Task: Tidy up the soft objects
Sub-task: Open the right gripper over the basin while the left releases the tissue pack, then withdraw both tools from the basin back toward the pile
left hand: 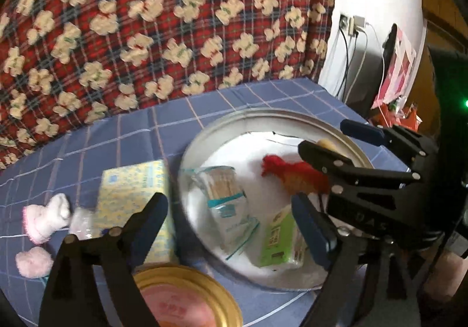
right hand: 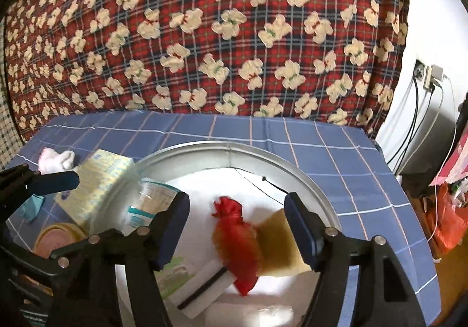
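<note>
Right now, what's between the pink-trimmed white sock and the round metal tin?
The yellow tissue pack lies between the sock and the tin, its right edge at the tin's rim. Left wrist view shows it best; right wrist view agrees.

Both wrist views look down, close, sharing the round tin (left hand: pixel 201 138) (right hand: pixel 307 169).

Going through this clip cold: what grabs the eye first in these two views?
The red mesh pouch lying in the round metal tray, right between the open fingers of the right gripper. Behind the table hangs a loud red plaid blanket with cream bears. Left of the tray, a yellow tissue pack and pink fluffy socks sit on the blue checked cloth.
</note>
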Demonstrator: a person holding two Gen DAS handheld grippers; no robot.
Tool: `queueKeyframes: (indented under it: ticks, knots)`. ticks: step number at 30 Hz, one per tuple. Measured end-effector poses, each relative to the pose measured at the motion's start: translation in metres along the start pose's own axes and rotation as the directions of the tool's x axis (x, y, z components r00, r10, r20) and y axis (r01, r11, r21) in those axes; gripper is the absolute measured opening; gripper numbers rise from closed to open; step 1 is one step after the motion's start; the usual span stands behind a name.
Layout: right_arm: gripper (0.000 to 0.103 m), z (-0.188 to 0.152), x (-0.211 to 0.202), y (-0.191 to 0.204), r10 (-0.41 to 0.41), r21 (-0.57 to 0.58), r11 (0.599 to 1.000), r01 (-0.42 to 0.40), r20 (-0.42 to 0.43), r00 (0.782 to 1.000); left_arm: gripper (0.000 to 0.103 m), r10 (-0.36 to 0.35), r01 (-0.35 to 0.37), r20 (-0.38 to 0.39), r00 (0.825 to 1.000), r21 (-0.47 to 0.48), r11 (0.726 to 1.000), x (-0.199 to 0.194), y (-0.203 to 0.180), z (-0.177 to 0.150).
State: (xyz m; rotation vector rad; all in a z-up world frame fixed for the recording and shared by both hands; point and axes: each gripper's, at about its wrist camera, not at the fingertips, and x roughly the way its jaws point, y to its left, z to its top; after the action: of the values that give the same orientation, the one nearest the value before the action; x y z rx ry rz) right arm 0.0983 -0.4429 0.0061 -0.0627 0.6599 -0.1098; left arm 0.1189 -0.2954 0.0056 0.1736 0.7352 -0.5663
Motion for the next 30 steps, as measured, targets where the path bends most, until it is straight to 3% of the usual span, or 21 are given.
queueKeyframes:
  ticks: [6,10,15,21,30]
  knots:
    - [0.070,0.001,-0.018,0.019,0.040,0.004,0.999,-0.041,0.062,0.997,0.092,0.026,-0.024,0.043,0.999,-0.046,0.999,-0.026,0.037,-0.008]
    - [0.070,0.002,-0.027,0.035,0.086,0.007,0.996,-0.086,0.086,0.993,0.092,0.094,-0.089,0.057,0.994,-0.089,0.992,-0.047,0.080,-0.019]
    - [0.070,0.005,-0.036,0.069,0.156,-0.020,0.988,-0.154,0.108,0.982,0.097,0.233,-0.221,0.074,0.970,-0.143,0.965,-0.075,0.142,-0.042]
    - [0.070,0.005,-0.041,0.117,0.250,-0.066,0.967,-0.244,0.117,0.961,0.097,0.308,-0.292,0.036,0.951,-0.231,0.928,-0.087,0.208,-0.074]
    - [0.070,-0.010,-0.039,0.180,0.355,-0.153,0.927,-0.342,0.069,0.932,0.097,0.276,-0.275,-0.040,0.960,-0.309,0.911,-0.063,0.251,-0.113]
